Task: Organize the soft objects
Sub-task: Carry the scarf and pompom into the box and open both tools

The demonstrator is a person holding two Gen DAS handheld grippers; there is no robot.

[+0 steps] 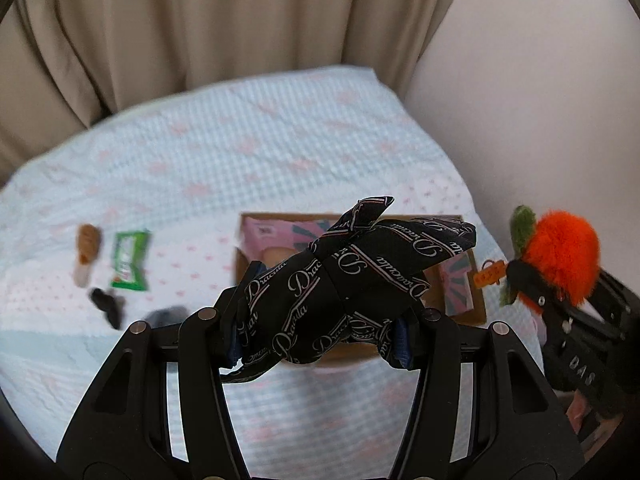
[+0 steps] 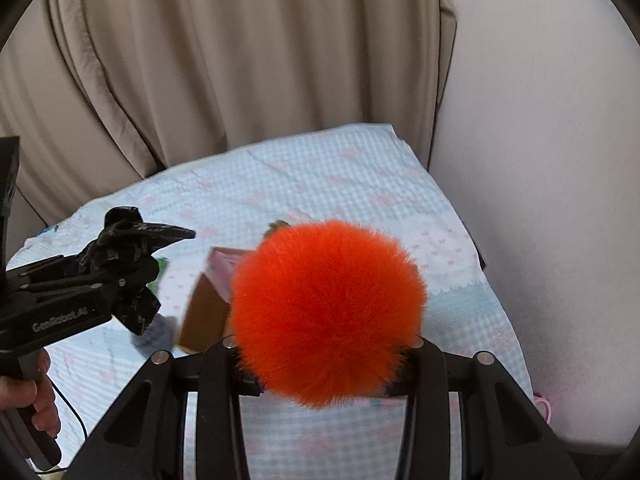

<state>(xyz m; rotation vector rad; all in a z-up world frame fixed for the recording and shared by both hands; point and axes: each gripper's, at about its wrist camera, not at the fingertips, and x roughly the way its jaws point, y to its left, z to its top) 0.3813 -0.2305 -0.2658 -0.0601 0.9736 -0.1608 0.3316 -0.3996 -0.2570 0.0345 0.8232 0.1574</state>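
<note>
Beige curtains (image 1: 180, 24) hang in heavy folds behind a bed (image 1: 280, 140) covered with a pale blue checked quilt printed with faint pink bows, and a plain pinkish wall closes off its right side. Left tongs (image 1: 320, 320) are closed down to the width of a black scarf (image 1: 340, 276), a silky cloth printed all over with white script lettering and thin pink stripes, knotted into a bow-like bundle whose pointed ends stick up and to the right. Right tongs (image 2: 324, 354) are clamped on an orange pompom (image 2: 328, 312), a round ball of long fluffy fur; from the left wrist view it shows a green felt leaf (image 1: 522, 226) and a small orange tag (image 1: 490, 272). Both bundles are held in the air above a shallow cardboard box (image 1: 478, 304), which lies towards the near right part of the bed and has pink packaging inside. Towards the left edge of the bed lie a brown and cream plush piece (image 1: 86, 254), a green packet (image 1: 130, 260), a small black item (image 1: 106, 302) and a grey soft lump (image 1: 166, 316), all blurred.
</note>
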